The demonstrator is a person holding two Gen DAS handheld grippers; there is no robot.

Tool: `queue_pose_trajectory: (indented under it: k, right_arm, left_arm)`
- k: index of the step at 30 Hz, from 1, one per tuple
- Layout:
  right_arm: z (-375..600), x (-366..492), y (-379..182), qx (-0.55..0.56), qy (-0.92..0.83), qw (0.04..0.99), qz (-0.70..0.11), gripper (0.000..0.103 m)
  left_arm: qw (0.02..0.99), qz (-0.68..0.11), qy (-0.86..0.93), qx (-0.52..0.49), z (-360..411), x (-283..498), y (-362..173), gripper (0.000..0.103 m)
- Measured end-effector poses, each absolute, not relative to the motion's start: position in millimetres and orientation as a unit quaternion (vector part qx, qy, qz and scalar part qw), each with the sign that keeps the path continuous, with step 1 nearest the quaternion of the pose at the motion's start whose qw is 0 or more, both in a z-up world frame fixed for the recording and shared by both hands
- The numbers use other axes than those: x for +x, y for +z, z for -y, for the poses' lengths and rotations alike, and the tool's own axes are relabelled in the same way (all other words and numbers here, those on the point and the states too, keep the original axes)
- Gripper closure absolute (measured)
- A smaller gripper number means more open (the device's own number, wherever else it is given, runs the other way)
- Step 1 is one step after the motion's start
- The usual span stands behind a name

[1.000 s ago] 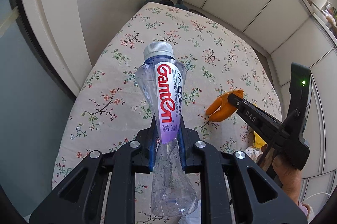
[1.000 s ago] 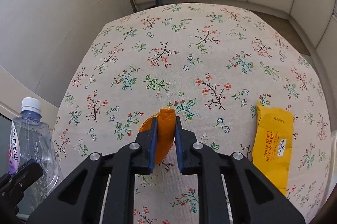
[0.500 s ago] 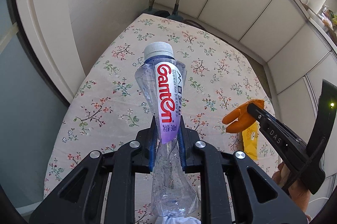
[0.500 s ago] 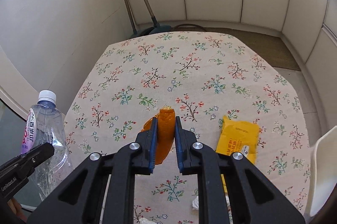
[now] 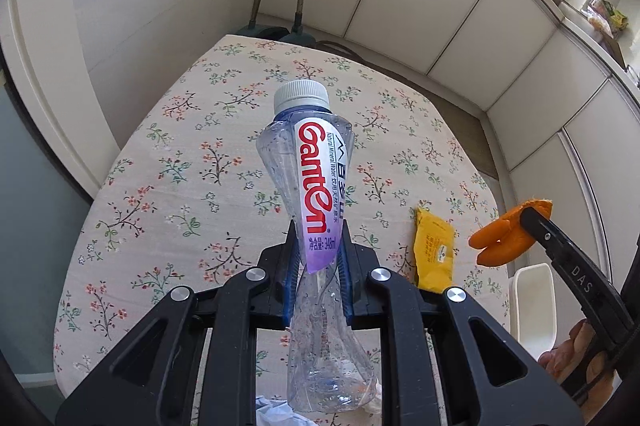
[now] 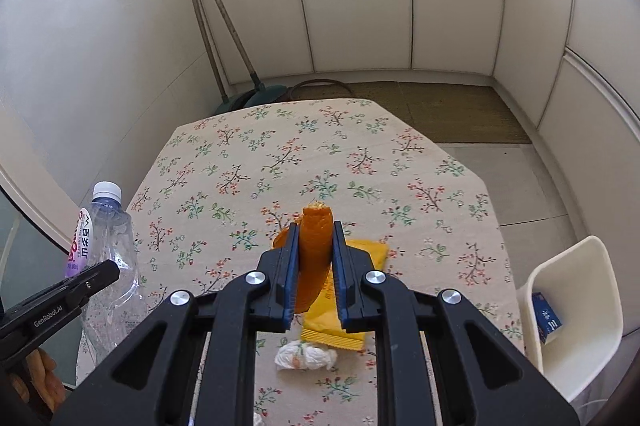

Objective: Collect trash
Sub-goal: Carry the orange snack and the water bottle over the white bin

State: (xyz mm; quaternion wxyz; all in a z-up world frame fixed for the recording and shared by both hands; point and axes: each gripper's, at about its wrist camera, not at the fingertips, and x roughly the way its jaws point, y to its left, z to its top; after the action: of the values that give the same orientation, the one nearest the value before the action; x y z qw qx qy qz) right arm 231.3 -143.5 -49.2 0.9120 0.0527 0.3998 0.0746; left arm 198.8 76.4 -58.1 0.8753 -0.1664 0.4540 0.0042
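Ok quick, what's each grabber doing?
Left gripper: closed on the plastic bottle.
Right gripper: closed on the orange peel.

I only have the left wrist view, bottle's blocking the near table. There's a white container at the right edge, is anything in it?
Observer: Yes. In the right wrist view the white plastic bin holds a small blue carton.
Operator: Any trash left on the table besides the yellow packet?
Observer: A crumpled white tissue lies just in front of the flat yellow snack packet, on the floral tablecloth.
Operator: Is the peel gripped squarely?
Observer: The right gripper pinches the curled orange peel between both pads, its tip poking out past them.
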Motion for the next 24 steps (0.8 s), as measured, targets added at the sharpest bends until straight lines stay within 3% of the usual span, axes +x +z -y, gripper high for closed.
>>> queue_pose_trajectory:
  k: [24]
  right_arm:
    - [331.8,175.3,-32.9,0.115,-0.08,0.921,-0.364,0.087]
  left_arm:
    - [0.891,-0.43,-0.102,-0.099,52.0,187.4,-46.6,0.086]
